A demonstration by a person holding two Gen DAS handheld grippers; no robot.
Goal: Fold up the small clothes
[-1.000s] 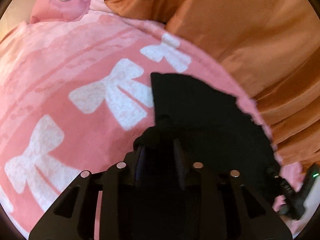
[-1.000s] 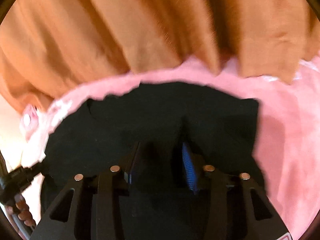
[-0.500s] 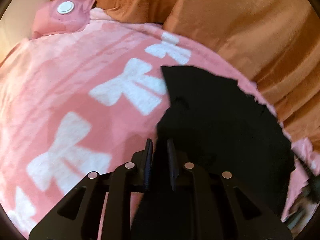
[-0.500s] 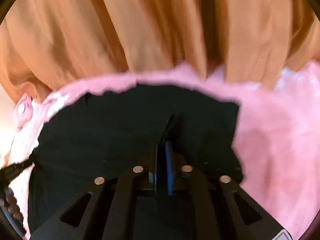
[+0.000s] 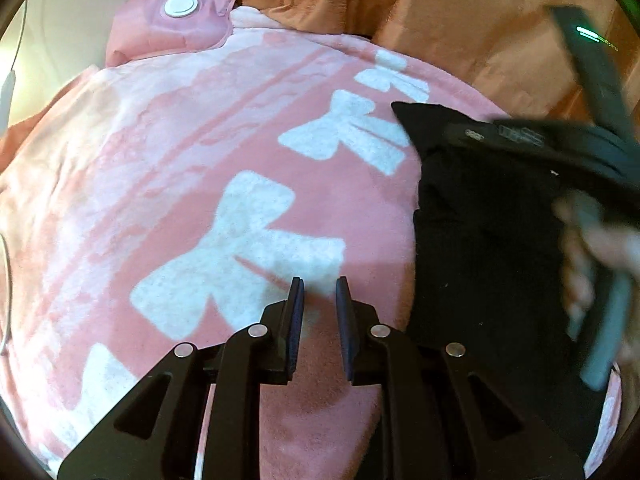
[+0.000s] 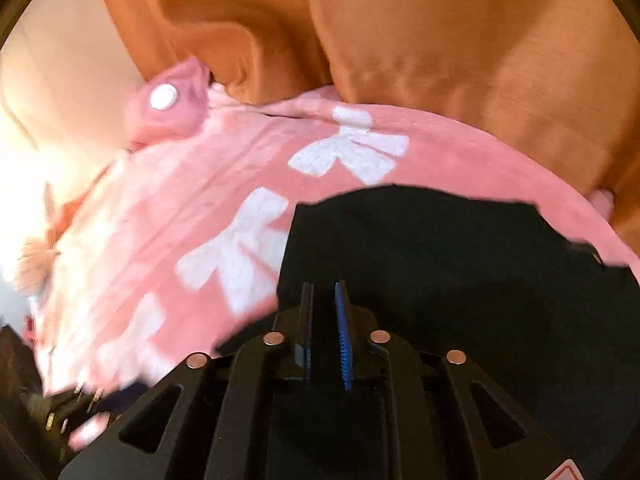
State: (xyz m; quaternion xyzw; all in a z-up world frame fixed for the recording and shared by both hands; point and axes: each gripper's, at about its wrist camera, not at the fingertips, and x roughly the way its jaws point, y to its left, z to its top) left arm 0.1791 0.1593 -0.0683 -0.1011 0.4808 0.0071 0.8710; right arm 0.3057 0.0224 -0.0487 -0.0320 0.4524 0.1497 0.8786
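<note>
Both my tools have let go: the left tool (image 5: 319, 300), jaws narrowly apart and empty, has slid off onto the pink fleece blanket with white bows (image 5: 200, 184), left of the black cloth garment (image 5: 480, 264). The right tool (image 6: 325, 304), also slightly parted, hovers over the garment (that fold looks laid).

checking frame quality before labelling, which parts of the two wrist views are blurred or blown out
Left wrist view: the right tool and the hand at the right edge are motion-smeared, while the pink bow blanket and the left tool are sharp. Right wrist view: the left edge is blown out by bright light, the blanket there smears, and the black garment shows almost no texture.
</note>
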